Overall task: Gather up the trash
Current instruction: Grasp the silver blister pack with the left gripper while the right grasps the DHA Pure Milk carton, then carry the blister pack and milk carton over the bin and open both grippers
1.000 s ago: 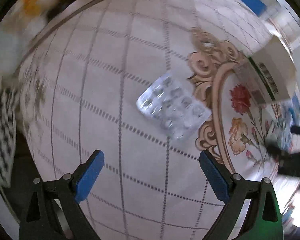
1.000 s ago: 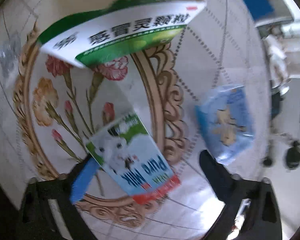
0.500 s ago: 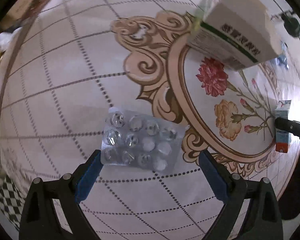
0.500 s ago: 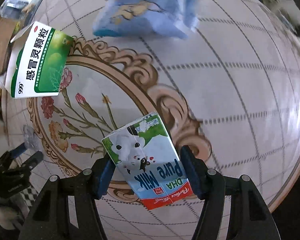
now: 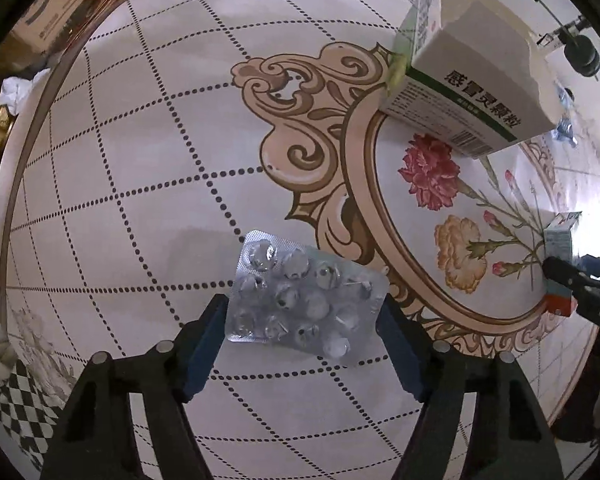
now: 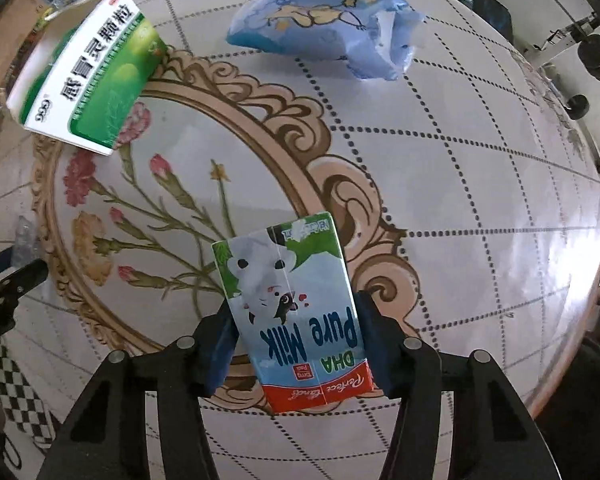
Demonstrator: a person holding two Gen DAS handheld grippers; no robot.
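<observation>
My right gripper [image 6: 296,344] fingers pinch the small green-and-blue milk carton [image 6: 292,308] on the floral round worktop [image 6: 480,184]. My left gripper [image 5: 304,324] fingers touch both edges of the silver foil blister pack [image 5: 304,300], left of that carton.

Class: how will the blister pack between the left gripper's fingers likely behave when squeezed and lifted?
The blister pack is a thin sheet, so it probably bows between the pads. Most bubbles look crushed and empty, so it is likely very light. Its glossy foil may slip.
</observation>
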